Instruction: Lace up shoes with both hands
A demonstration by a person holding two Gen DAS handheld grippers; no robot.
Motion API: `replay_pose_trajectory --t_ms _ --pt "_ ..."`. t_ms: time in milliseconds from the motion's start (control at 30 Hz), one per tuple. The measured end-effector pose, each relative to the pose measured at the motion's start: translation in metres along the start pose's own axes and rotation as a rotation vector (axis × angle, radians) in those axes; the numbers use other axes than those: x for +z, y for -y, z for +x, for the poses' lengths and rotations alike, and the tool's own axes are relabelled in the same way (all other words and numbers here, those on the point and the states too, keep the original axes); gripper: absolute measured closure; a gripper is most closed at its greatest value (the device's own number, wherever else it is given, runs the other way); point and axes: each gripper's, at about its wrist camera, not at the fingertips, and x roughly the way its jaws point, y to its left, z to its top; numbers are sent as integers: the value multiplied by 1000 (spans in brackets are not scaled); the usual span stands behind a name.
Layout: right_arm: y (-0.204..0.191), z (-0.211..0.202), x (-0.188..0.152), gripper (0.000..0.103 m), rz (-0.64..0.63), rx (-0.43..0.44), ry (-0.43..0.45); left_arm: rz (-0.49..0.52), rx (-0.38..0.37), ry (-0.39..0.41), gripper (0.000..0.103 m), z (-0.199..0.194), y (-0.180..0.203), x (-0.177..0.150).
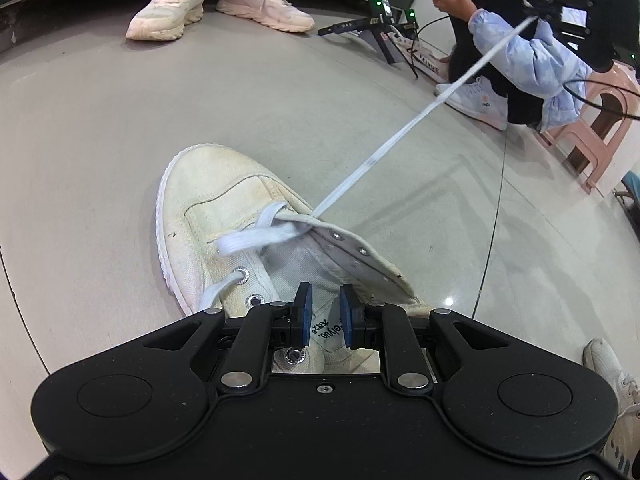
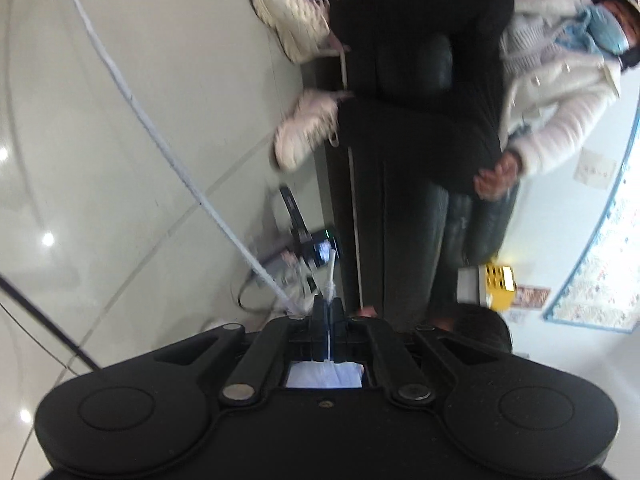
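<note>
Insole of the cream canvas shoe (image 1: pixel 224 216): printed mark ending "eiyue", with small characters beside it too fine to read. Second canvas shoe (image 1: pixel 428 62) across the floor: sidewall lettering reads roughly "FEIYUE". Black tripod arm (image 1: pixel 346 26): tiny white print, illegible. Wall posters (image 2: pixel 600 280): blurred, unreadable.

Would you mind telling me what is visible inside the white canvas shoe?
Inside the shoe only its white lining and a printed insole label show; the left gripper covers the heel end.
</note>
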Motion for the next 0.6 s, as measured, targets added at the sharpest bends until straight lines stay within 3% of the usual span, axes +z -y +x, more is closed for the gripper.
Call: replay_pose_trajectory --t_ms 400,533,567,600 --pt "-22 16 -22 102 15 39 -85 -20 12 -6 88 -3 2 2" --pt "-34 10 -12 100 163 194 -70 -24 23 15 88 -20 7 0" --pt "-38 7 -7 90 197 257 -60 -14 25 19 87 -27 8 -2" --pt "-42 4 -1 68 235 325 -51 -5 27 22 87 -34 8 -4"
